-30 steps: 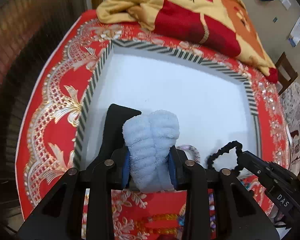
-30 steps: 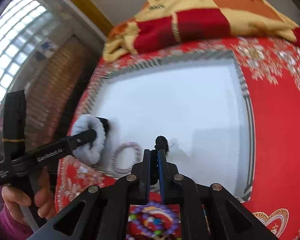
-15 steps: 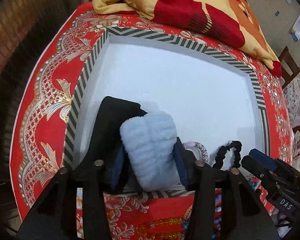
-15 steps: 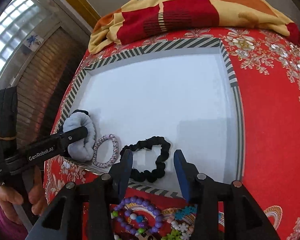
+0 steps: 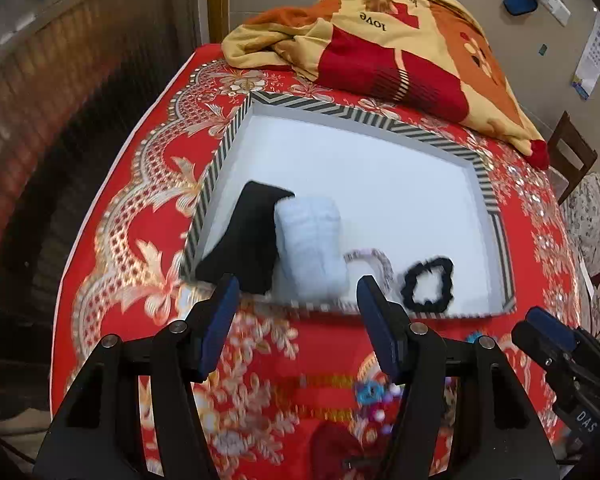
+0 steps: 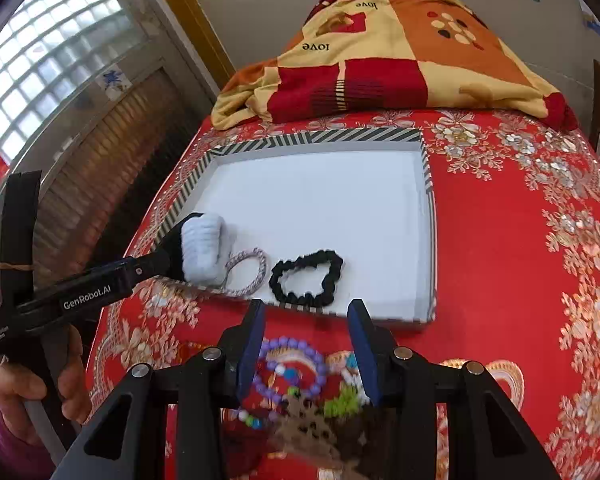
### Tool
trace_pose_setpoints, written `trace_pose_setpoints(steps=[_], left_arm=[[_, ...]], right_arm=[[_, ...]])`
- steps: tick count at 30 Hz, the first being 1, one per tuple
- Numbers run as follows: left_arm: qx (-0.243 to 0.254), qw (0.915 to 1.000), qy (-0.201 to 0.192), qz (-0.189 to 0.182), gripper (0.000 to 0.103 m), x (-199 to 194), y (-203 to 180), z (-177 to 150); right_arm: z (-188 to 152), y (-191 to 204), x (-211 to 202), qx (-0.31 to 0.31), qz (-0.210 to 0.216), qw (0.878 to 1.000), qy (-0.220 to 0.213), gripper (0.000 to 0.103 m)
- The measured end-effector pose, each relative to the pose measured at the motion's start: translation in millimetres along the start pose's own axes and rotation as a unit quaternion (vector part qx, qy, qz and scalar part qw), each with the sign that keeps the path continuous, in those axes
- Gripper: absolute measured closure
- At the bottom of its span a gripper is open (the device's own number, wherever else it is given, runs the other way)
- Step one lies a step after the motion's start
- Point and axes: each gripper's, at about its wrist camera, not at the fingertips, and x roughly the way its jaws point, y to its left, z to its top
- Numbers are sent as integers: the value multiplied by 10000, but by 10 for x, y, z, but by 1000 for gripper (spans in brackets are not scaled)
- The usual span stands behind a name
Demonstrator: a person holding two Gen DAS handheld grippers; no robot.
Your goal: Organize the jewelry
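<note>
A white tray with a striped rim lies on the red tablecloth. Along its near side rest a black fabric piece, a pale blue fluffy scrunchie, a pinkish beaded bracelet and a black scrunchie. My left gripper hovers over the tray's front rim, its jaws opening with nothing between them. My right gripper stands open and empty just short of the black scrunchie. A purple bead bracelet lies under it.
A folded red and yellow blanket is heaped behind the tray. Several loose beads and hair pieces are piled at the table's front. A wooden chair stands to the right. A person's hand holds the left gripper.
The left gripper let go of the pale blue scrunchie, opened and drew back and up. The right gripper released the black scrunchie into the tray, opened and pulled back.
</note>
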Motion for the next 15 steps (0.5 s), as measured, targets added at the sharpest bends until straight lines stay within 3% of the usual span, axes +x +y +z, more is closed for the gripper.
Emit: trace_pose_setpoints(steps=[15], left_arm=[[52,9988,-408,253,42,-597,-220,-667]], right_arm=[[-477,57,-535,-278,-143,9994,-128,62]])
